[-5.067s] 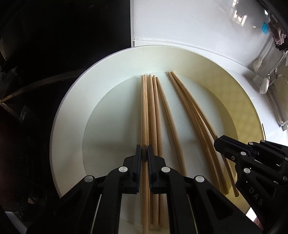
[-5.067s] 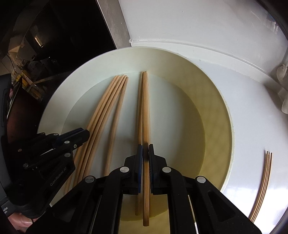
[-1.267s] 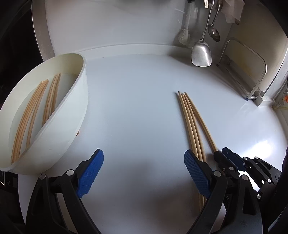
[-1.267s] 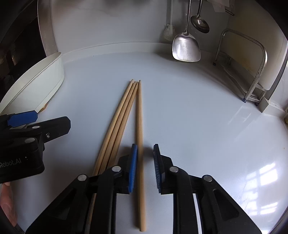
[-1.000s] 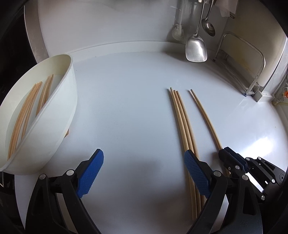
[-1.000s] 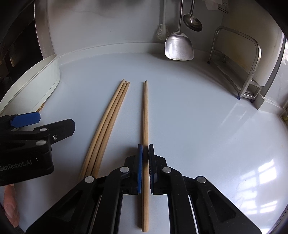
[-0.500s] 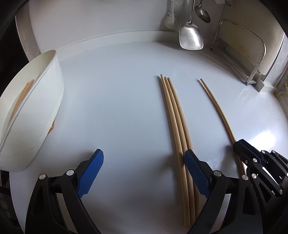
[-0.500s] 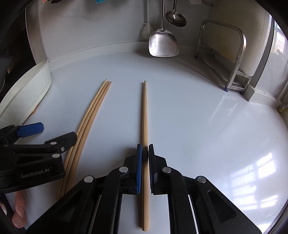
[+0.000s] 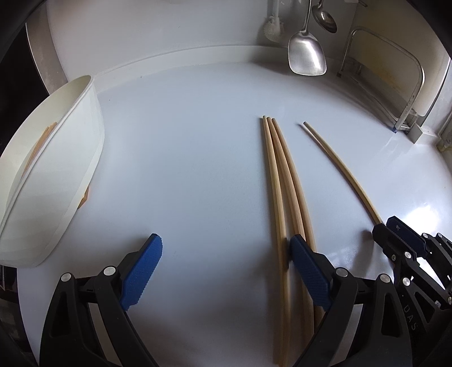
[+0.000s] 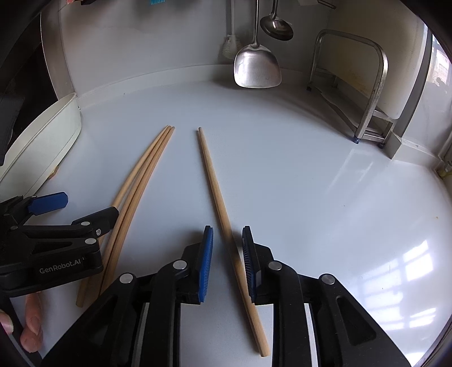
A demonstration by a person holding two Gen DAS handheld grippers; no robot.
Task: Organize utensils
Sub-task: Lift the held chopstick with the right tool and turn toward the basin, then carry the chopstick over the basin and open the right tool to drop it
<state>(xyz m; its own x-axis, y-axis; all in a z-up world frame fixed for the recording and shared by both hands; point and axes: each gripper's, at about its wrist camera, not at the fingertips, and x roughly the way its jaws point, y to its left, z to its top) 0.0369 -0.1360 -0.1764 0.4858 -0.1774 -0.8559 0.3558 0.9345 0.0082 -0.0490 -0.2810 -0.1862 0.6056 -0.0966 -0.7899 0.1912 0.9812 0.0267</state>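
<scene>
Three wooden chopsticks (image 9: 279,175) lie side by side on the white counter (image 9: 197,141); they also show in the right wrist view (image 10: 141,175). A single chopstick (image 10: 212,175) lies apart to their right (image 9: 339,166). My right gripper (image 10: 227,234) is opening; the single chopstick runs between its blue pads, resting on the counter and close to the right pad. My left gripper (image 9: 224,248) stands wide open and empty, its right fingertip (image 9: 299,251) over the bundle of three. A white bowl (image 9: 56,169) at the left holds more chopsticks (image 9: 39,144).
A metal spatula (image 9: 306,56), a ladle (image 9: 325,19) and a brush (image 9: 272,28) hang on the back wall. A metal rack (image 10: 367,84) stands at the back right. A person's fingers (image 10: 31,327) show at the lower left of the right wrist view.
The right gripper's jaws have parted from the single chopstick, which now lies slightly slanted on the counter. The left gripper stays wide open in about the same spot.
</scene>
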